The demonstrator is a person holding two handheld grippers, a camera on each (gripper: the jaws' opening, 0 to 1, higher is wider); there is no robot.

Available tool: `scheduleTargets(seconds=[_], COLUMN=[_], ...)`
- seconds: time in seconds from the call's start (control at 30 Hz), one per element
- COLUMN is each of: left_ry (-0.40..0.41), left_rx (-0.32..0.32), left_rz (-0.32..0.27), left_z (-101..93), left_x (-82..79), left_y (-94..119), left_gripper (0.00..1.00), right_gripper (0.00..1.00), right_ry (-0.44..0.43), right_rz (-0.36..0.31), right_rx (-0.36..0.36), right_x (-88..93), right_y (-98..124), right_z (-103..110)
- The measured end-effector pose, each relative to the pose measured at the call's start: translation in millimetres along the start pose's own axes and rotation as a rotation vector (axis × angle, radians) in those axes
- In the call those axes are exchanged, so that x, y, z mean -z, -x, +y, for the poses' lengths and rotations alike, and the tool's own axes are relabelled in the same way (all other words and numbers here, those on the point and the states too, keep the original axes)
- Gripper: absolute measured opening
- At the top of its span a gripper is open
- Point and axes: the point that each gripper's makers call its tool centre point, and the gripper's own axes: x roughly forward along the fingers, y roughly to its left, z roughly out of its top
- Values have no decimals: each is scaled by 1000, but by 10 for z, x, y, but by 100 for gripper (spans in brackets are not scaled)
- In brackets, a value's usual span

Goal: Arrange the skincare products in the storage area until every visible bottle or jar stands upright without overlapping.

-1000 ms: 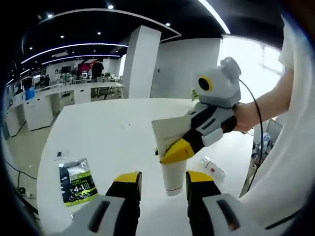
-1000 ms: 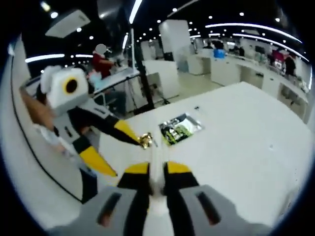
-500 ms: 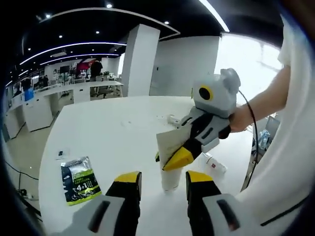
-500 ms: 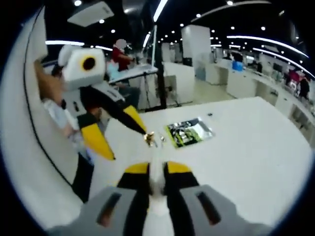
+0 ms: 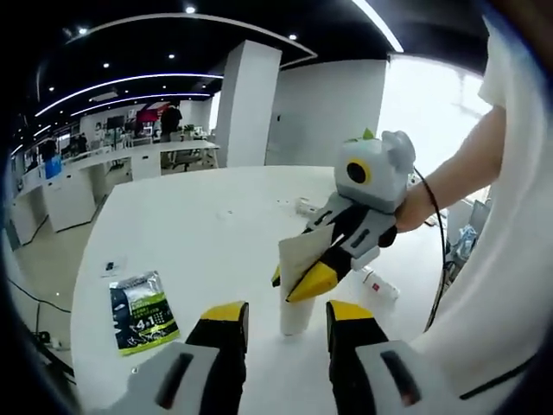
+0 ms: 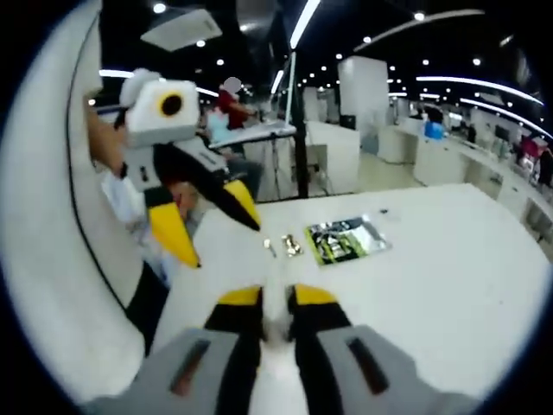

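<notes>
A white tube [image 5: 296,313] stands cap-down on the white table [image 5: 216,233], its flat crimped end up. My right gripper [image 5: 294,280] comes in from the right and is shut on that crimped end [image 6: 275,304]. My left gripper [image 5: 288,316] is open just in front of the tube, with nothing between its jaws. In the right gripper view the left gripper [image 6: 216,232] hangs at the left, jaws apart. A small white bottle [image 5: 378,284] lies on its side to the right of the tube. Another small white item [image 5: 307,207] lies farther back.
A green and black sachet [image 5: 143,312] [image 6: 348,239] lies flat on the table. A small gold piece [image 6: 291,245] rests beside it. The person's arm and white shirt [image 5: 510,259] stand at the table's right edge. Office desks and a pillar lie beyond.
The tube now looks slightly farther from my left jaws, still held by the right gripper. In the right gripper view the left gripper has drawn back and up from the gold piece.
</notes>
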Motion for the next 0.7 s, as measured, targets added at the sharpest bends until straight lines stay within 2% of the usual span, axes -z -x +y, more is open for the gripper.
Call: scheduleTargets(seconds=[0.17, 0.3, 0.4, 0.7], left_ry=[11, 13, 11, -2], left_rx=[-3, 0, 3, 22], left_rz=[-7, -7, -8, 1], left_z=[0, -1, -4, -3], left_x=[13, 23, 21, 17], left_y=[-3, -7, -11, -45], left_gripper=[36, 36, 36, 36], right_gripper=[13, 14, 20, 27], right_ry=[-17, -5, -13, -62], right_rz=[5, 41, 34, 52], right_rx=[4, 14, 24, 57], right_x=[-5, 14, -4, 61], right_y=[-14, -40, -51, -63], right_z=[-17, -44, -50, -51])
